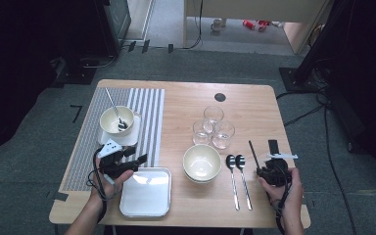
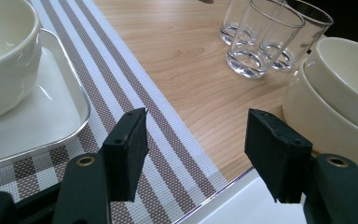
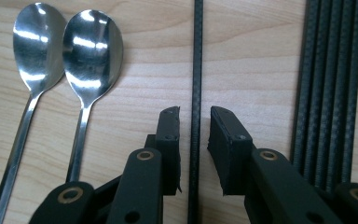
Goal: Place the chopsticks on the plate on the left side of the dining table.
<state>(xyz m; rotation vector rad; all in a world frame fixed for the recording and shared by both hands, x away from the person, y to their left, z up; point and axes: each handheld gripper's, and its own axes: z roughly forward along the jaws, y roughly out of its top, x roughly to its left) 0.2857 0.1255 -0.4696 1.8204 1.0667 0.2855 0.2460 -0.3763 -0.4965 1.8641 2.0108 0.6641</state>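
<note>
My right gripper [image 1: 264, 169] rests on the table at the right, held by a hand. In the right gripper view its jaws [image 3: 195, 116] stand a little apart around one thin black chopstick [image 3: 197, 56], with a gap on each side of it, so the gripper is open. Several more black chopsticks [image 3: 331, 70] lie just to its right. Two steel spoons [image 3: 92, 51] lie side by side to the left. My left gripper [image 1: 138, 155] hovers over the striped placemat [image 2: 135, 93], open with nothing between its fingers [image 2: 127, 140].
A cream bowl [image 1: 117, 120] holding a spoon sits on a small white tray [image 1: 133, 133] on the placemat. An empty white tray [image 1: 146, 192] lies at the front left. Stacked cream bowls [image 1: 201, 162] and three glasses [image 1: 213, 128] stand mid-table.
</note>
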